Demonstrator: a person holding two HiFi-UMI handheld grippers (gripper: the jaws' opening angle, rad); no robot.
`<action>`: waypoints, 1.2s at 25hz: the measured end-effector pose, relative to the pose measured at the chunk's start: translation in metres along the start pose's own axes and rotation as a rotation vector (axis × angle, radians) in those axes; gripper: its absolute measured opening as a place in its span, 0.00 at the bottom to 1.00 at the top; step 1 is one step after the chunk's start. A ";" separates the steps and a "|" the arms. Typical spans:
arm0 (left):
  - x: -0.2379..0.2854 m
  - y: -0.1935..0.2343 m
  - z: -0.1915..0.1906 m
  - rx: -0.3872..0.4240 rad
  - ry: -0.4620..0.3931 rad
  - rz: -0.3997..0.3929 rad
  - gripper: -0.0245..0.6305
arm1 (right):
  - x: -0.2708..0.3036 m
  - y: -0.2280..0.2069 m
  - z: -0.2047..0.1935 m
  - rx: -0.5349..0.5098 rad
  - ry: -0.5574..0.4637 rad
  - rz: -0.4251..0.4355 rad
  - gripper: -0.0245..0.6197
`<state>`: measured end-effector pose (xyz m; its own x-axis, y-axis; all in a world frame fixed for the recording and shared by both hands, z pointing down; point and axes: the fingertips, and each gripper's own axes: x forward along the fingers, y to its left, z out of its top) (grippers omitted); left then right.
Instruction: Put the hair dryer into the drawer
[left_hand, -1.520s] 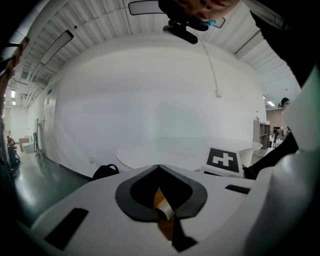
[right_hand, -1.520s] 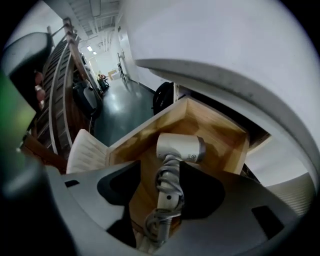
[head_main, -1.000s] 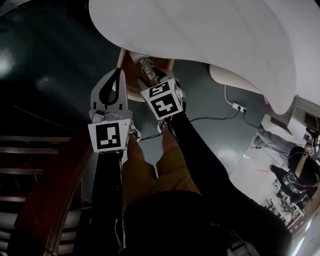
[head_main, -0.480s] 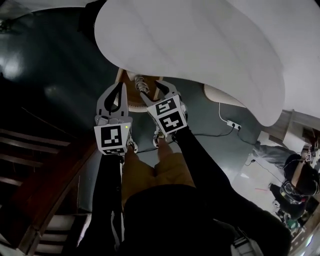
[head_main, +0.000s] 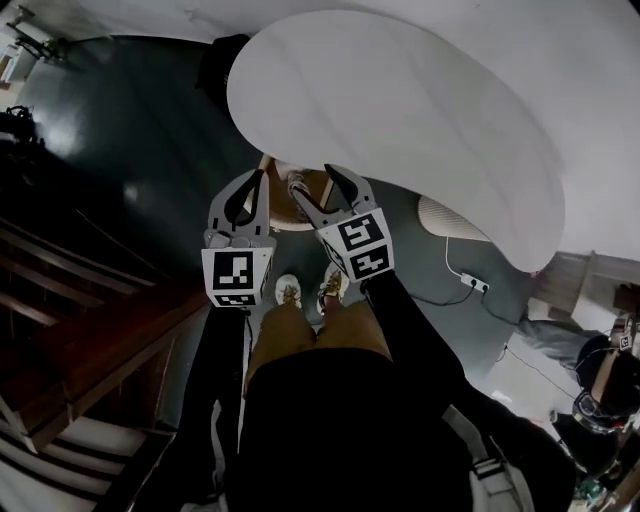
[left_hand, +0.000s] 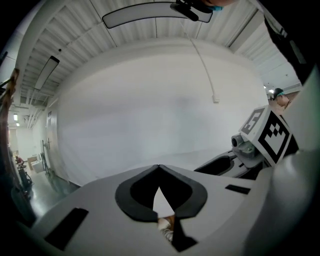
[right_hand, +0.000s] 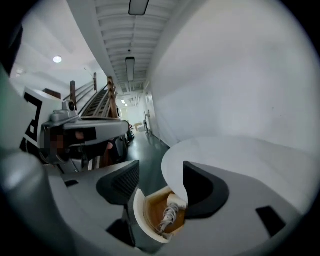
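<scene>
The white hair dryer (right_hand: 174, 202) lies with its coiled cord in the open wooden drawer (right_hand: 149, 210) under the white table (head_main: 400, 120). In the head view the drawer (head_main: 306, 198) shows between the two grippers, with the dryer (head_main: 292, 181) inside it. My right gripper (right_hand: 160, 168) hovers above the drawer, its jaws opening, with nothing between them and the dryer well below. It appears in the head view too, the right gripper (head_main: 313, 180) held over the drawer. My left gripper (head_main: 258, 180) is beside it on the left, with the left gripper (left_hand: 158, 166) tips touching, shut and holding nothing.
The table's curved edge overhangs the drawer. Dark wooden stairs (head_main: 90, 330) rise at the left. My shoes (head_main: 288, 290) stand on the dark floor below the drawer. A power strip with cable (head_main: 470, 283) and a ribbed white object (head_main: 450, 215) lie at the right.
Both grippers have lifted up and away from the drawer. The right one has drawn back from the dryer, its jaws slightly wider. The dryer stays in the drawer.
</scene>
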<state>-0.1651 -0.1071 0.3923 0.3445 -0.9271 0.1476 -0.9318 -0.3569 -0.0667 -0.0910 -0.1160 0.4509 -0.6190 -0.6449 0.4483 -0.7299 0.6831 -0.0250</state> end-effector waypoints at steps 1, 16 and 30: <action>-0.004 -0.003 0.005 0.002 -0.004 -0.010 0.06 | -0.007 0.001 0.007 0.009 -0.027 0.000 0.46; -0.074 -0.057 0.098 0.095 -0.202 -0.275 0.06 | -0.140 0.029 0.084 -0.100 -0.308 -0.267 0.46; -0.086 -0.148 0.130 0.071 -0.307 -0.464 0.06 | -0.260 0.005 0.071 -0.104 -0.360 -0.524 0.46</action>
<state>-0.0415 0.0109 0.2609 0.7439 -0.6580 -0.1166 -0.6683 -0.7323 -0.1309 0.0457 0.0300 0.2706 -0.2599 -0.9644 0.0487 -0.9412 0.2643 0.2107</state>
